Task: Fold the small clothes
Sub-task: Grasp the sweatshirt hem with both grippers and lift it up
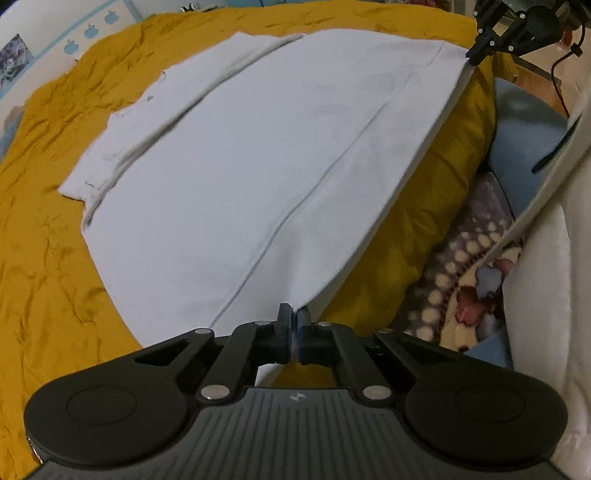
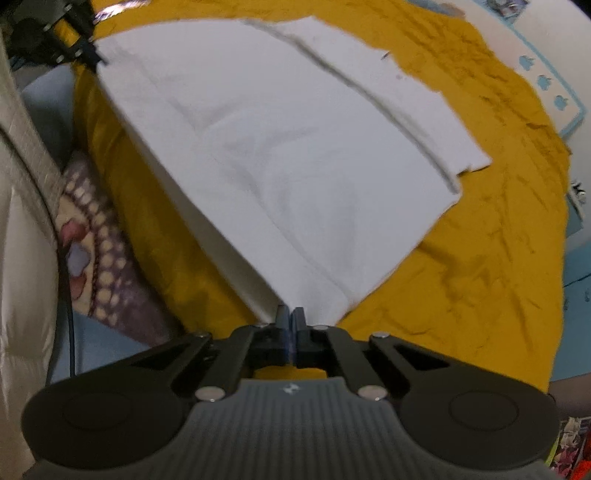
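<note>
Surface: a mustard-yellow sheet (image 1: 55,258) covers the whole work area, creased all over, and drops away at the near edge.
Room: a pale wall with a blue strip of apple shapes (image 1: 88,31) runs behind the sheet; a patterned blanket (image 1: 469,266) with pale dots and a blue cushion (image 1: 524,122) lie off the sheet's near edge, next to padded white fabric (image 1: 546,295).
Garment: a white shirt (image 1: 258,147) lies spread on the yellow sheet, one side already folded over the body, a long seam running down it; its near edge is lifted off the sheet and pulled taut between two corners.
Left wrist view only: a dark cable (image 1: 557,74) hangs near the other tool at the top right.
Right wrist view only: the sheet's far right edge and a teal surface (image 2: 576,295) past it.
Left gripper (image 1: 294,321): pointing steeply down, fingers closed on one near corner of the shirt.
Right gripper (image 2: 290,321): also pointing steeply down, fingers pressed together on the other near corner, with the cloth fanning out from the pinch.
</note>
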